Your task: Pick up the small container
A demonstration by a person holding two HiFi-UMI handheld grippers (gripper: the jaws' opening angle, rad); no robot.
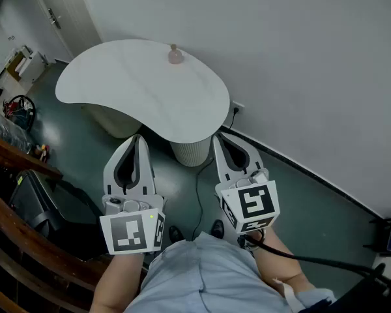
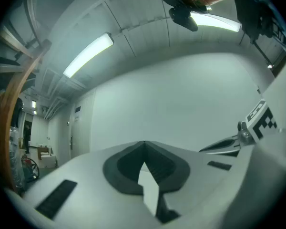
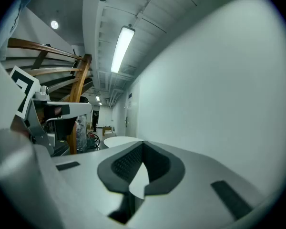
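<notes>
The small container point(image 1: 175, 55), a pinkish jar with a knobbed lid, stands near the far edge of a white kidney-shaped table point(image 1: 130, 87). My left gripper point(image 1: 138, 137) and right gripper point(image 1: 219, 137) are held side by side close to my body, short of the table's near edge and pointing toward it. Both are shut with nothing between the jaws. In the left gripper view the left gripper point(image 2: 144, 144) points at the bare wall, and the container is not in sight. In the right gripper view the right gripper point(image 3: 143, 144) has a sliver of the table point(image 3: 117, 140) beyond it.
The table stands on a ribbed white pedestal point(image 1: 189, 152), and a dark cable point(image 1: 199, 188) runs across the green floor to a wall socket point(image 1: 237, 107). A white wall runs along the right. A wooden railing point(image 1: 19, 155) and clutter sit at the left.
</notes>
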